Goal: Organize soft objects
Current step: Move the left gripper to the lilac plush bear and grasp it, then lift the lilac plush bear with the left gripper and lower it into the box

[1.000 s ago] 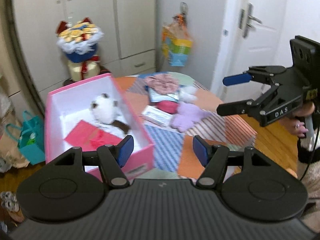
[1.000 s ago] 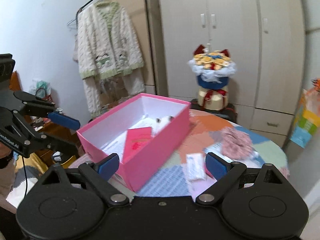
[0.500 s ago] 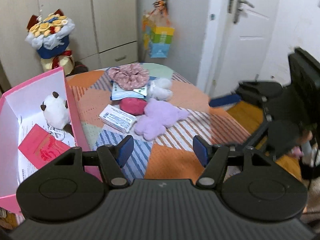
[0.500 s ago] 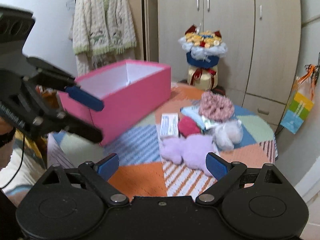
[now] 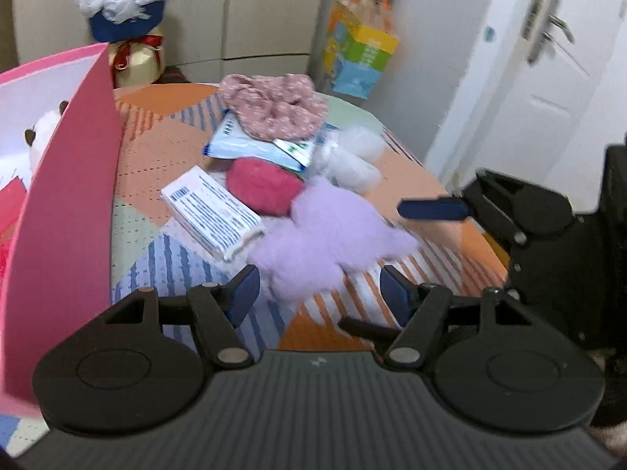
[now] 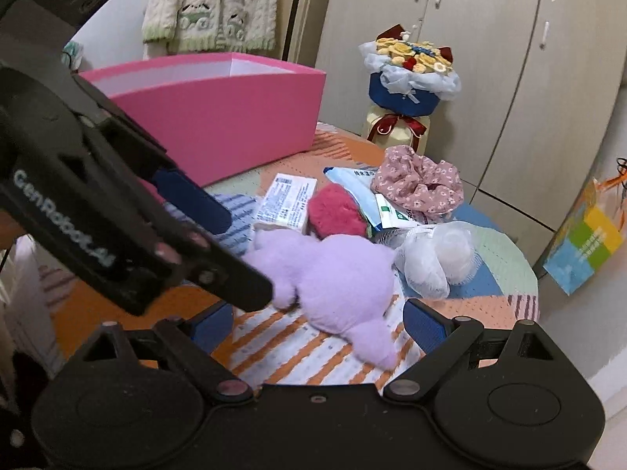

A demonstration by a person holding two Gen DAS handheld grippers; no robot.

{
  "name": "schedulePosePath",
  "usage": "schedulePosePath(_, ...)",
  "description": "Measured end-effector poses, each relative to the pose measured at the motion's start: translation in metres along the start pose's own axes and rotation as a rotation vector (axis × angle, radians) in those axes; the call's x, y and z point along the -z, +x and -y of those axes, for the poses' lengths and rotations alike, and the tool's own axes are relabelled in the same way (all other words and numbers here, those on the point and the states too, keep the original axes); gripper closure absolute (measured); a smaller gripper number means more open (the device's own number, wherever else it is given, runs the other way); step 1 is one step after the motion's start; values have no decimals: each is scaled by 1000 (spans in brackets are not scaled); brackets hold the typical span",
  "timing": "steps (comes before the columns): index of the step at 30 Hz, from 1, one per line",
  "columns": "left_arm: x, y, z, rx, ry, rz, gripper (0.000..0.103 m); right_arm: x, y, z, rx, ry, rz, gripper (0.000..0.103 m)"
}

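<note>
You held both tongs spread and empty: left tongs point(image 5: 319, 290), right tongs point(image 6: 317, 323). The purple plush point(image 6: 337, 274) lay on the bench point(image 5: 156, 149) just ahead of both, beside the pink box point(image 6: 219, 117). Touching the plush on its box side sat a white carton point(image 5: 213, 217) and a red plush point(image 5: 262, 190); a white panda toy point(image 5: 43, 133) sat inside the box.
</note>
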State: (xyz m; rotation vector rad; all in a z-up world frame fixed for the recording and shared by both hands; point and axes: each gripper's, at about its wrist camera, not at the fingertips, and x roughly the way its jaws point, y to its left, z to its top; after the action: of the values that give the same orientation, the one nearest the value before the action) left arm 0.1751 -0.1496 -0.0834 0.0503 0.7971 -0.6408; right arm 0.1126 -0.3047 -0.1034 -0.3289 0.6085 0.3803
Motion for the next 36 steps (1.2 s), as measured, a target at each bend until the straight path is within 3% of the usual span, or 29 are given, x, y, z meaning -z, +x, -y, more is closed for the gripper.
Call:
schedulePosePath(10, -5, 30, -28, 16, -142, -34, 40, -8, 35, 22, -90, 107, -67, 7)
schedulePosePath(14, -2, 31, -25, 38, -132, -28, 55, -5, 40, 24, -114, 168, -61, 7)
schedulePosePath(21, 6, 27, -16, 23, -104, 4, 58, -4, 34, 4, -12, 204, -38, 13)
schedulePosePath(25, 8, 22, -19, 42, -126, -21, 58, -3, 31, -7, 25, 221, -30, 12)
schedulePosePath(29, 11, 15, -21, 79, -151, -52, 58, -2, 24, -17, 47, 234, -34, 9)
schedulePosePath(36, 24, -6, -10, 80, -103, -53, 58, 2, 5, -34, 59, 267, -29, 6)
